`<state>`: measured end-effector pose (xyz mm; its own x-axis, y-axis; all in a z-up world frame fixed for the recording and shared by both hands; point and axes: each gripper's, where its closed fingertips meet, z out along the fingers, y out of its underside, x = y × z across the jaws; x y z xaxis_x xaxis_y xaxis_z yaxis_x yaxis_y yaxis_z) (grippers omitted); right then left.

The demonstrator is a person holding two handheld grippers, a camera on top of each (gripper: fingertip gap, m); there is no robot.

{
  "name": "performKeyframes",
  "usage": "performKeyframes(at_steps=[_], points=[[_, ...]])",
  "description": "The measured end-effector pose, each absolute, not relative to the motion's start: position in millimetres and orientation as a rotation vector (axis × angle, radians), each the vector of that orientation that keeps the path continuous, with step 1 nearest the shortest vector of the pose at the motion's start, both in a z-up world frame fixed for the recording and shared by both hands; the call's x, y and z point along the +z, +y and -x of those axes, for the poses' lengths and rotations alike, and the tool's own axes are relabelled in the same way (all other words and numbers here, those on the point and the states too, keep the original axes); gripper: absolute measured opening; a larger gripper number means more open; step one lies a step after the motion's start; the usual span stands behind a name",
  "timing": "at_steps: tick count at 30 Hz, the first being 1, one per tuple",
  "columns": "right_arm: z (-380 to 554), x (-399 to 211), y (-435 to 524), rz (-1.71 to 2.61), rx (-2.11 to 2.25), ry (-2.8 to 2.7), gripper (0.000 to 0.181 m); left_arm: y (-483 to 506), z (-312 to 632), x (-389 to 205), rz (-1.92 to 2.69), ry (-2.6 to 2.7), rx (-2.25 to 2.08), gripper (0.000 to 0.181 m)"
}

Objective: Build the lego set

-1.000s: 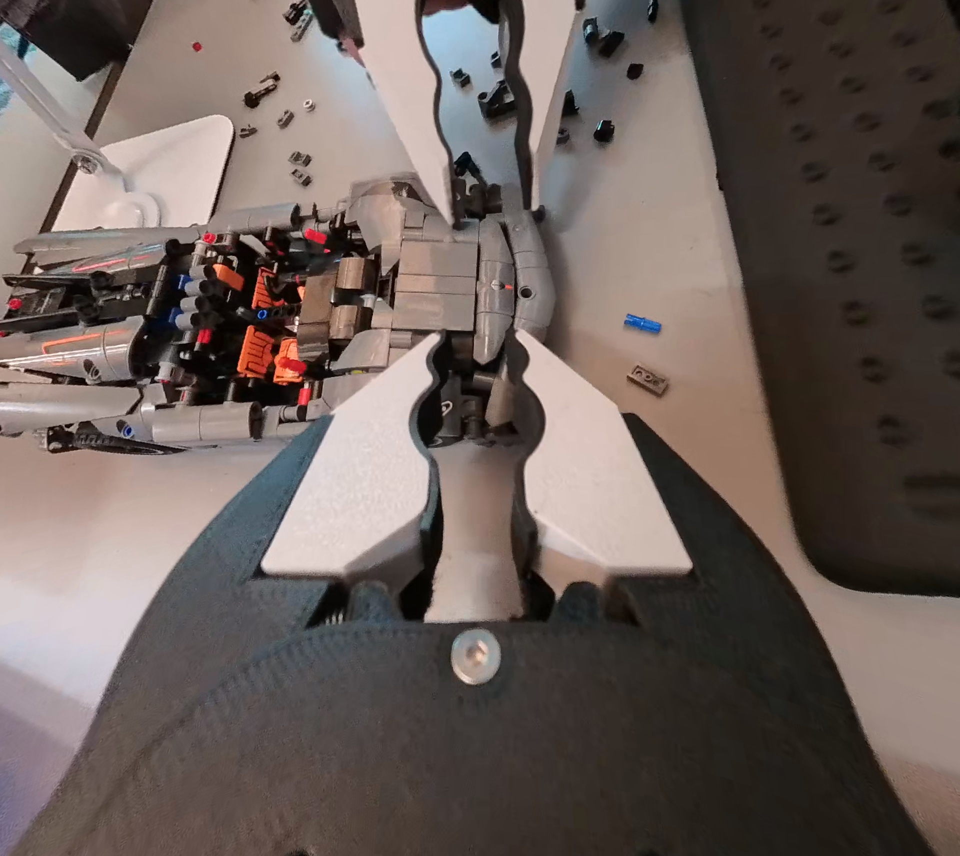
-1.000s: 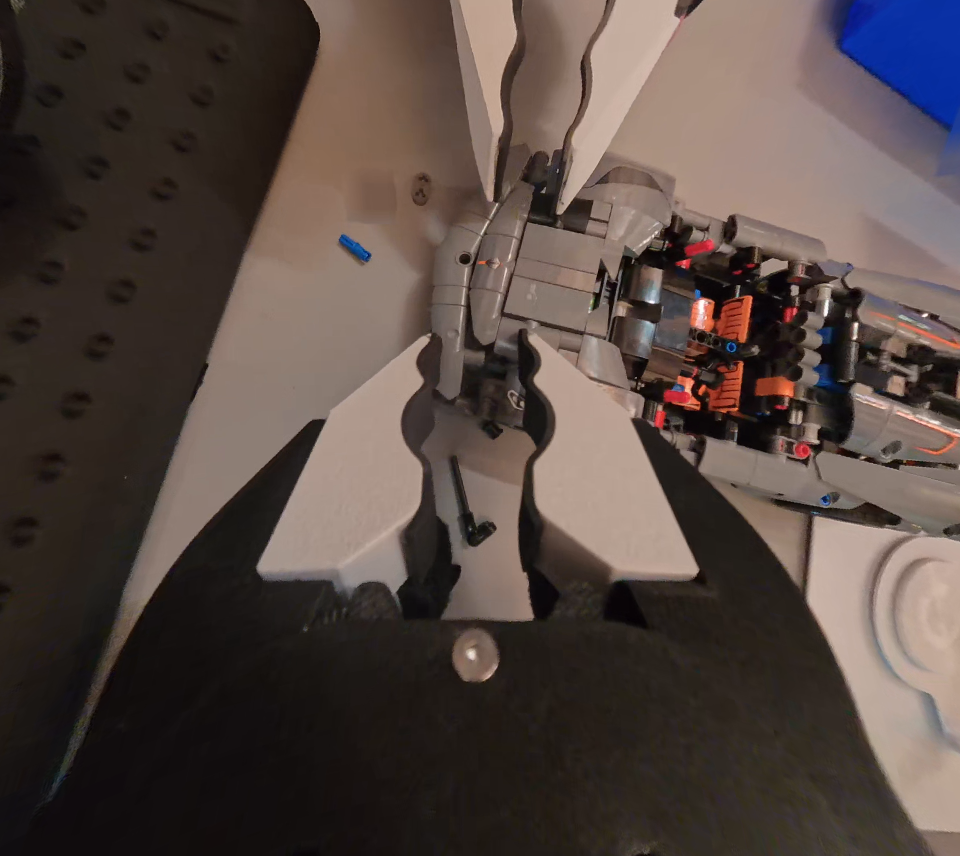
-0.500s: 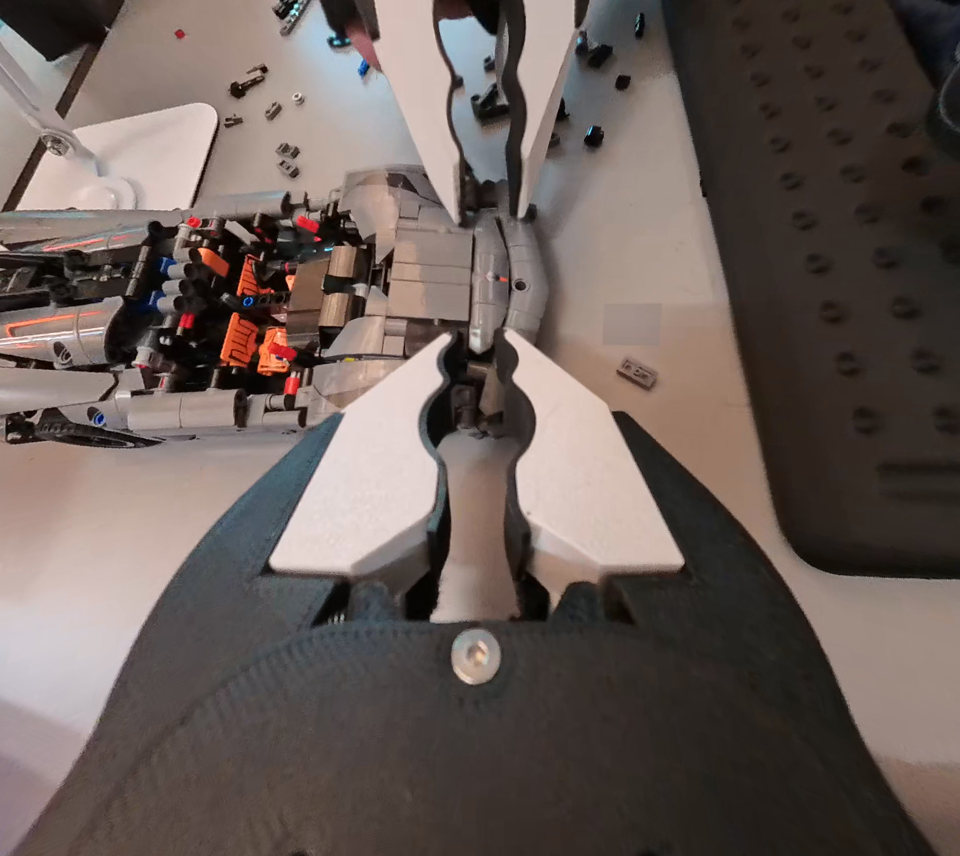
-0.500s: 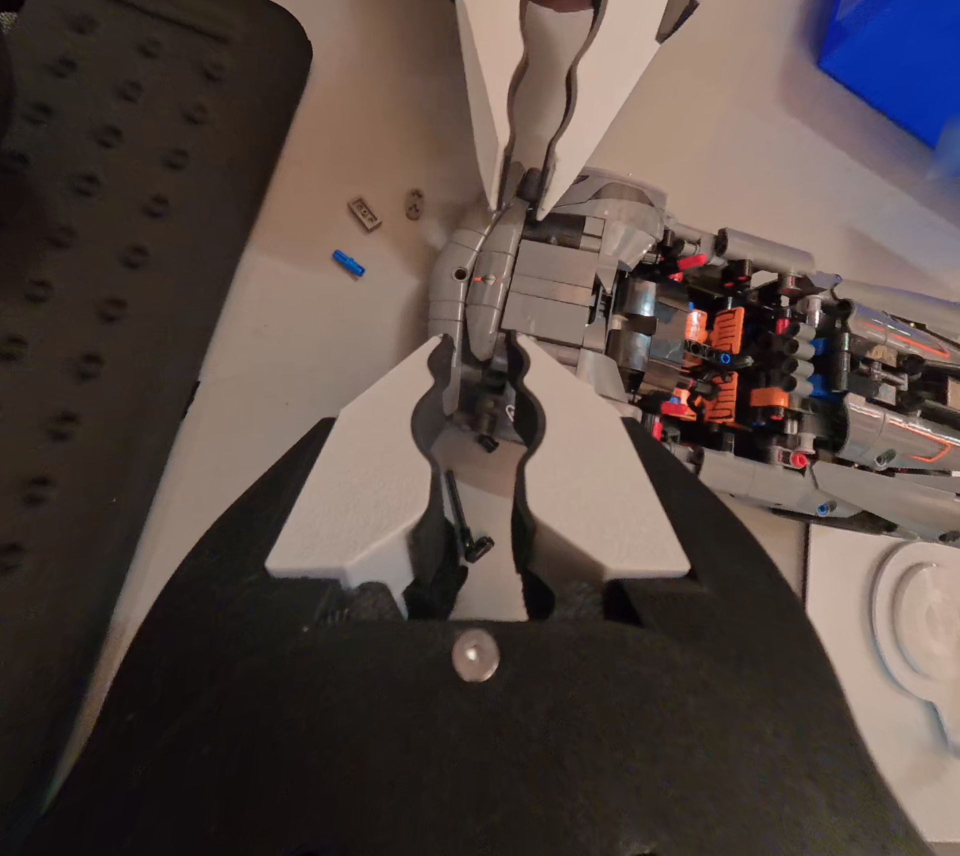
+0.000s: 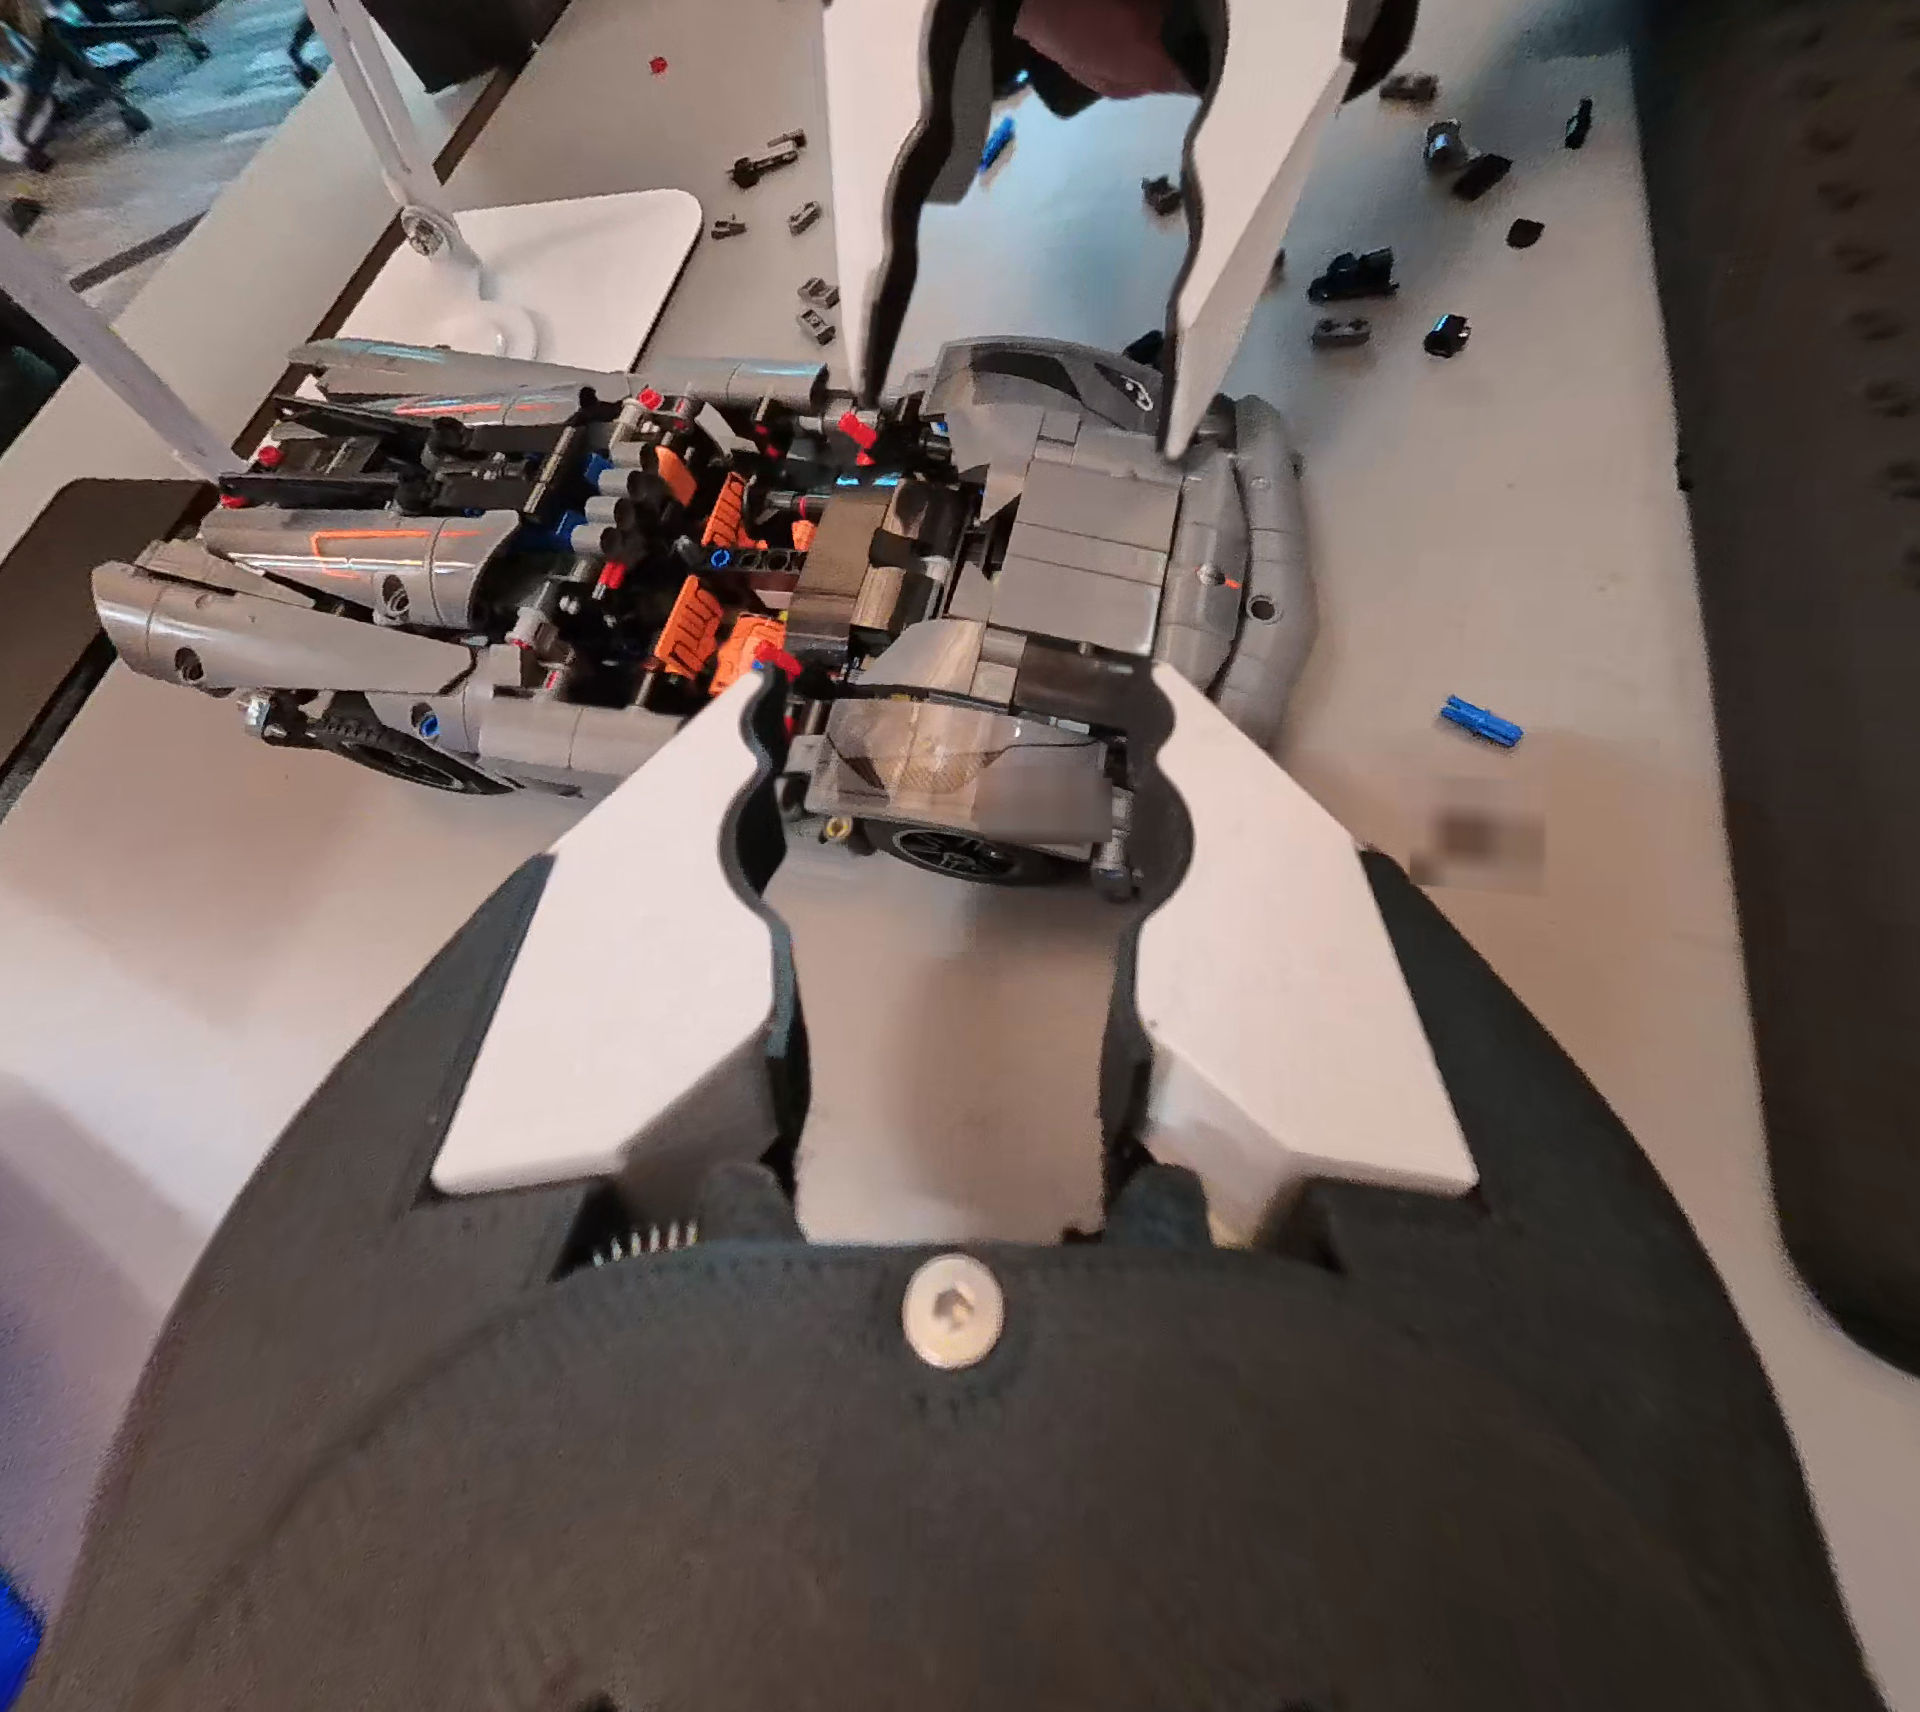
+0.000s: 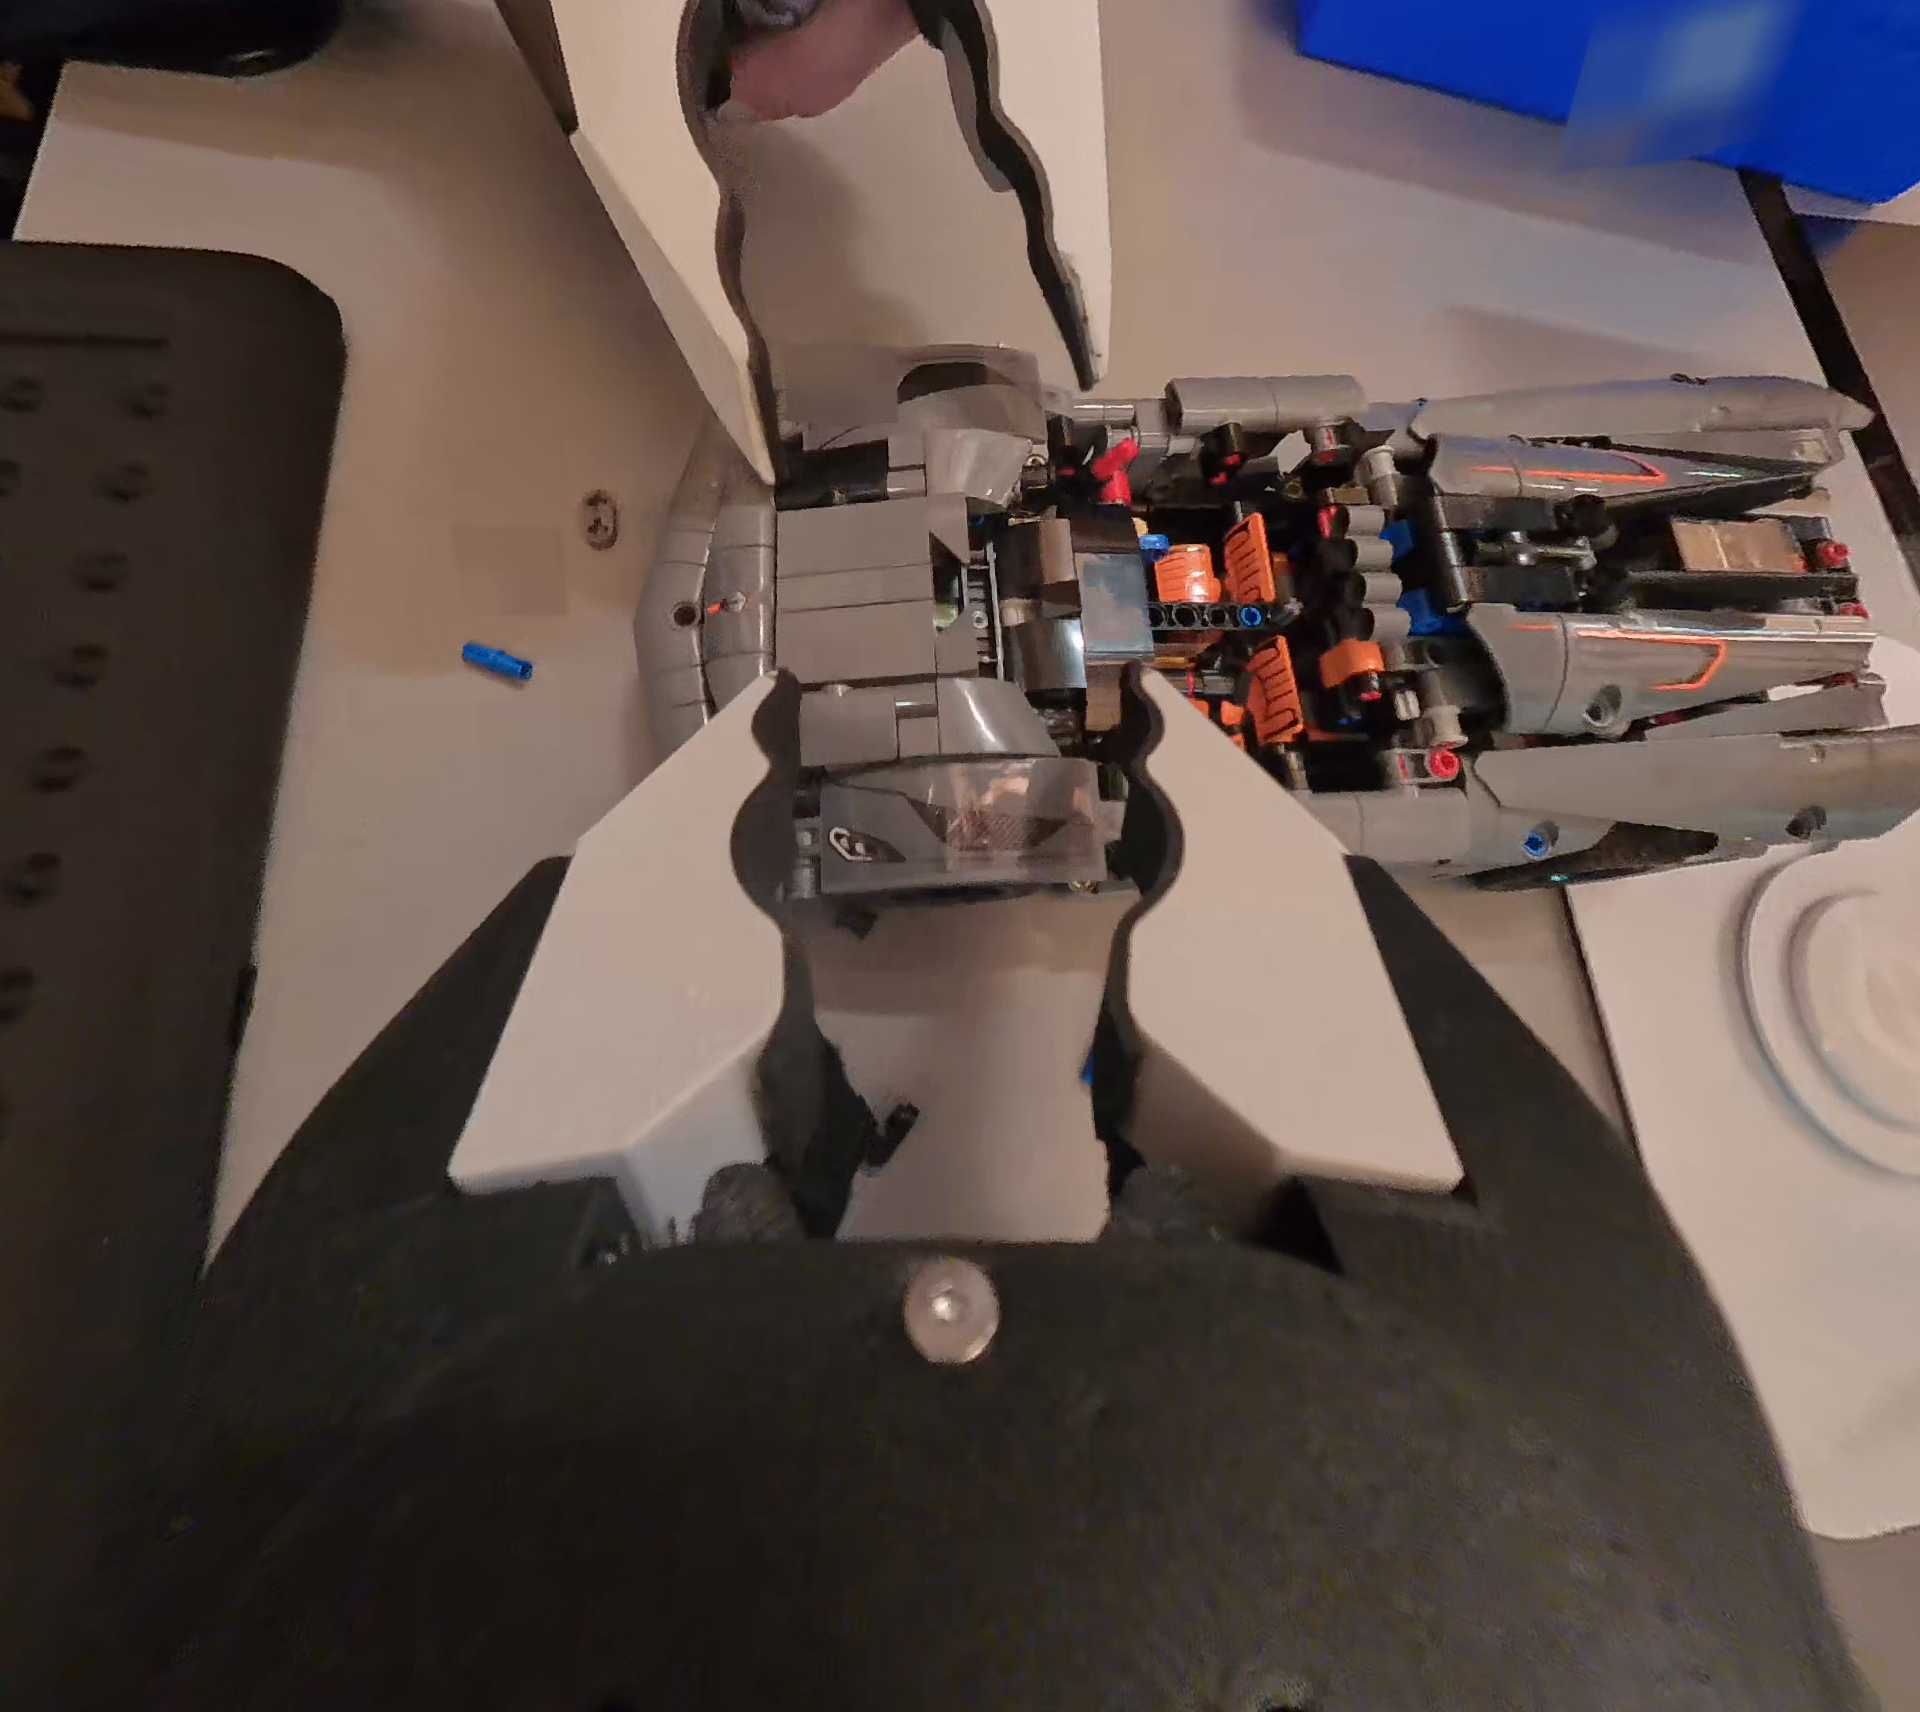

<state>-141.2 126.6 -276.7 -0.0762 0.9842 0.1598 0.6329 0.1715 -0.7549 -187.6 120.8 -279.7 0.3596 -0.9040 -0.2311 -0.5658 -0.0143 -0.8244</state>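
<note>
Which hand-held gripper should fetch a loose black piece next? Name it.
Probably right. The black pieces lie beside the right hand-held gripper; the left hand-held gripper sits across the car.

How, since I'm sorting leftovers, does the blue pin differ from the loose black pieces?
The blue pin is bright blue and slim; the black pieces are black and chunkier. The blue pin lies alone beside the car's nose; the black pieces lie scattered farther off. Both lie loose on the table.

The grey and orange plastic toy car (image 5: 727, 582) looks smooth and shiny. The white desk (image 5: 208, 883) looks smooth. The black mat (image 6: 125, 623) looks dull and bumpy.
</note>
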Motion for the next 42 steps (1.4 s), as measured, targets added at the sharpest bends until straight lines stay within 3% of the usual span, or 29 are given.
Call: performKeyframes(at_steps=[10,22,35,42], points=[[148,-290,115,1.535,0.65,-1.857,0.068,119,186,-283,1.702,1.338,-0.461,0.063],[138,-267,142,1.562,0.67,-1.686,0.047,131,200,-273,1.706,1.233,-0.462,0.062],[120,-275,160,1.673,0.685,-1.659,0.041,137,214,-282,1.785,1.168,-0.526,0.045],[113,-282,155,1.711,0.709,-1.718,0.038,138,224,-285,1.85,1.097,-0.645,0.044]])
